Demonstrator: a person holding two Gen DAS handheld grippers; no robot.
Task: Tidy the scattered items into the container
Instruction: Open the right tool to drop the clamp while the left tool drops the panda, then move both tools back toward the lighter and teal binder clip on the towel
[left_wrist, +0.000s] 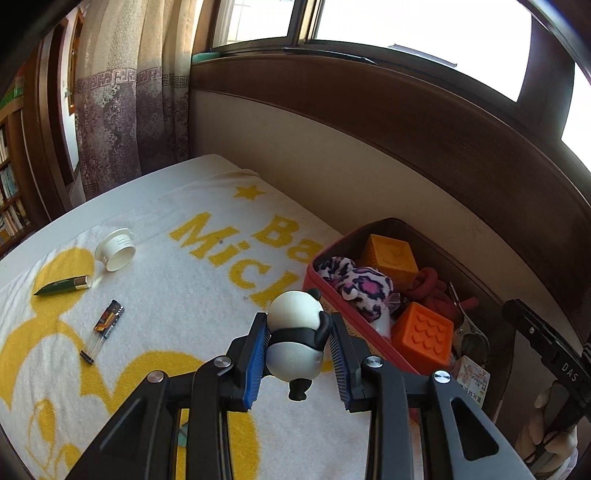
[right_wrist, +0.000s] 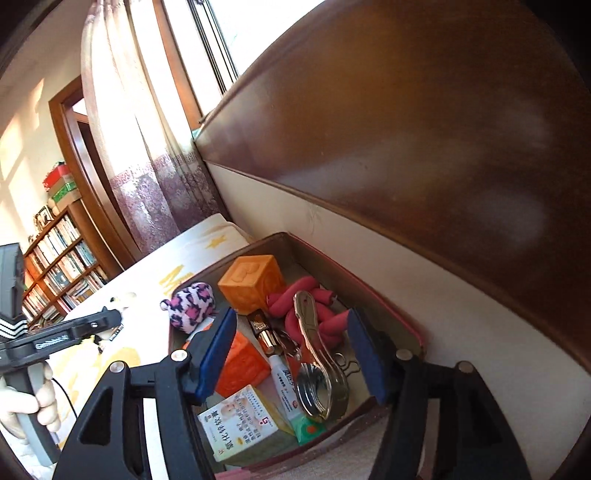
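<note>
A bed (left_wrist: 166, 236) with a white and yellow towel sits under a window, next to a dark wooden headboard. A red box (left_wrist: 314, 266) lies on the bed by the headboard, so toys can be dropped straight in.

The left gripper (left_wrist: 299, 354) has its fingers pinching a little panda toy (left_wrist: 295, 332) around the middle, lifted above the towel just beside the box. I think it is gripped at the middle so it will not slip on the way in.

The right gripper (right_wrist: 291, 354) has its fingers spread wide over the box with nothing between them.

The left view shows things yet to be tidied: a white cap (left_wrist: 115, 250), a green tube (left_wrist: 62, 286) and a lighter (left_wrist: 102, 330). The right view looks deep into the box and shows a shiny spoon (right_wrist: 314, 369) and a small white carton (right_wrist: 243, 421).
</note>
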